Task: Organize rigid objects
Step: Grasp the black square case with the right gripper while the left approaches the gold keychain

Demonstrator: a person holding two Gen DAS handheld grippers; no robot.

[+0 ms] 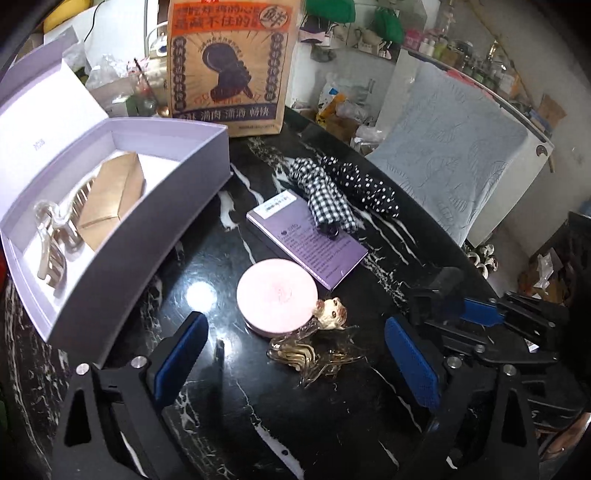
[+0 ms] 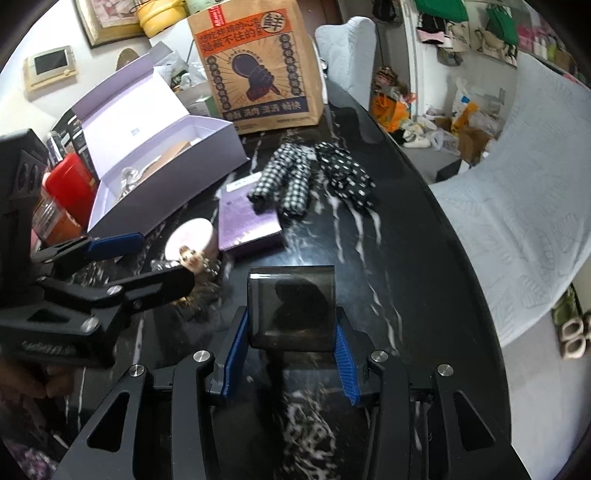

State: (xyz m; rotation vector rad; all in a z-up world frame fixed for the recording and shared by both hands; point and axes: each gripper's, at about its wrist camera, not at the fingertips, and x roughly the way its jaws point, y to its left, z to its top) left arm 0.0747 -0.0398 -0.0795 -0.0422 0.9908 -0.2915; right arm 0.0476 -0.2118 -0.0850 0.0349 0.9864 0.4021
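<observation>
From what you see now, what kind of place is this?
Probably a lived-in home, not a workshop: a black marble table with hair clips and a paper bag, a towel-covered chair, and shelves crowded with bottles.

Site: lived-in home, cluttered dining or living area | Surface: glossy black marble table with white veins (image 1: 258, 424) | Seating: chair draped in pale blue embossed towel (image 1: 450, 177) | Clutter: printed brown paper takeaway bag (image 1: 229, 66); green cloth bags hung on wall (image 2: 498, 22); slippers on floor (image 2: 572, 336)
</observation>
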